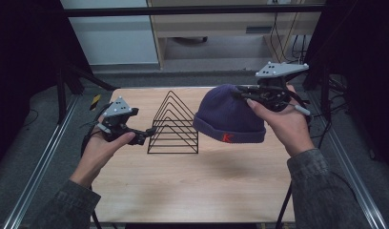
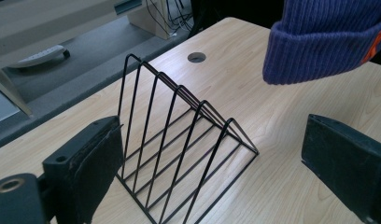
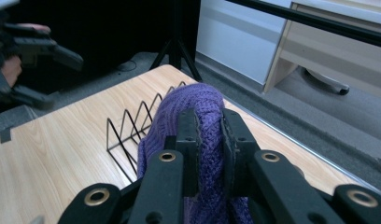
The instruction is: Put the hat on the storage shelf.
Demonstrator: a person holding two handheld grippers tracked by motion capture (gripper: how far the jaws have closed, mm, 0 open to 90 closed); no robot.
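Note:
A purple knit beanie [image 1: 229,116] with a red letter on its cuff hangs above the table, pinched at its crown by my right gripper [image 1: 245,94]. In the right gripper view the jaws are shut on the beanie's knit [image 3: 209,140]. A black wire rack [image 1: 174,125] of triangular dividers stands on the wooden table [image 1: 192,181] left of the beanie. My left gripper [image 1: 147,134] sits just left of the rack, jaws wide open and empty. Its own view shows the rack [image 2: 184,154] between the spread fingers [image 2: 93,163] and the beanie's cuff [image 2: 319,51] at upper right.
A cable hole [image 2: 196,57] lies in the tabletop beyond the rack. Metal rails [image 1: 37,167] run along both sides of the table. A tripod leg [image 1: 85,76] stands at the back left, and pale cabinets [image 1: 221,28] sit behind the table.

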